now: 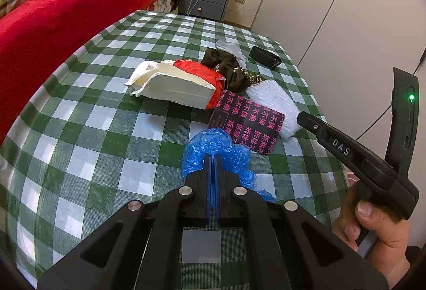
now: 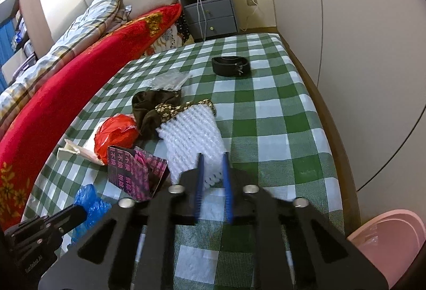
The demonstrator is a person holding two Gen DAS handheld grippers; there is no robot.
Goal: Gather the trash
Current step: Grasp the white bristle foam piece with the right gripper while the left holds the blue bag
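Pinching a crumpled blue plastic bag (image 1: pixel 213 154), the left tongs (image 1: pixel 213 165) have their blue pads drawn almost together with the film caught between them, low over the green-checked table (image 1: pixel 93 130). From the right wrist view the right tongs (image 2: pixel 213 167) stand partly open, their fingers on either side of the near end of a white foam net sleeve (image 2: pixel 191 135); whether the pads press it I cannot tell. At 9 o'clock of that sleeve lies a black card printed with pink characters (image 2: pixel 133 170), one corner lifted. Beyond the card, toward 11 o'clock, sits a red plastic bag (image 2: pixel 117 133) on a cream cloth pouch (image 1: pixel 175 85). Past those lies a dark brown garment with a patterned trim (image 2: pixel 157 109), then a scrap of clear plastic (image 2: pixel 167 81). Farthest, near 12 o'clock, a black case (image 2: pixel 230 65) rests alone. A pink bin (image 2: pixel 391 239) stands off the table edge at 4 o'clock.
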